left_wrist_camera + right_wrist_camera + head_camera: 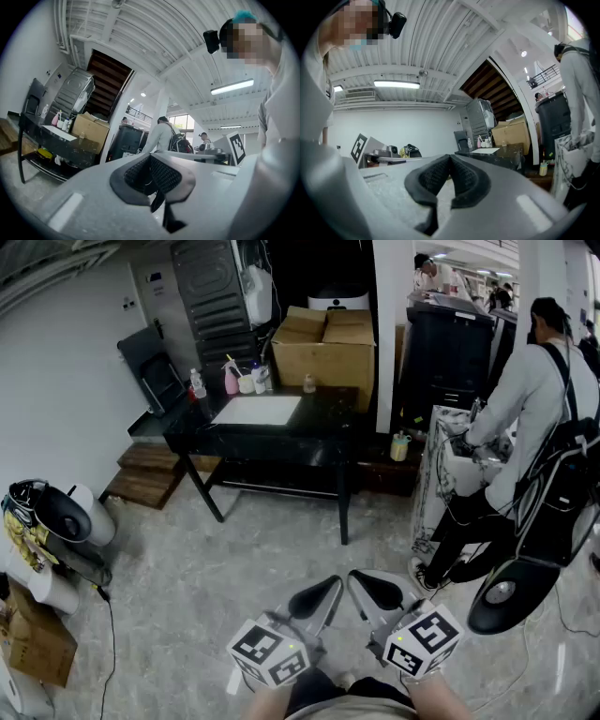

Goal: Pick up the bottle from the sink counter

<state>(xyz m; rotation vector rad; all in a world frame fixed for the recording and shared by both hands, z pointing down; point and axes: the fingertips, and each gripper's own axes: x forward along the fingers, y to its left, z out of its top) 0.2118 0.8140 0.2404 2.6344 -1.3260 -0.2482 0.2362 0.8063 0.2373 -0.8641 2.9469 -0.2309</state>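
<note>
Left gripper [319, 596] and right gripper [375, 589] closed, empty — bottle [198, 384] probably light, slick plastic — grip mid-body.

1. My head camera looks forward and steeply down. The left gripper [326, 589] and right gripper [362, 583] sit close at the bottom edge. The black tabletop [319, 411] stands well ahead across the floor [234, 559].
2. The left gripper camera rides right behind my jaws and faces level along them. They fill the lower frame, very near. The tabletop appears far off at the left.
3. The right gripper camera sits the same way on its own jaws. There the tabletop appears far off at the right.
4. All three views share the tabletop, the cardboard box [325, 343] behind it and the person in white [534, 399].
</note>
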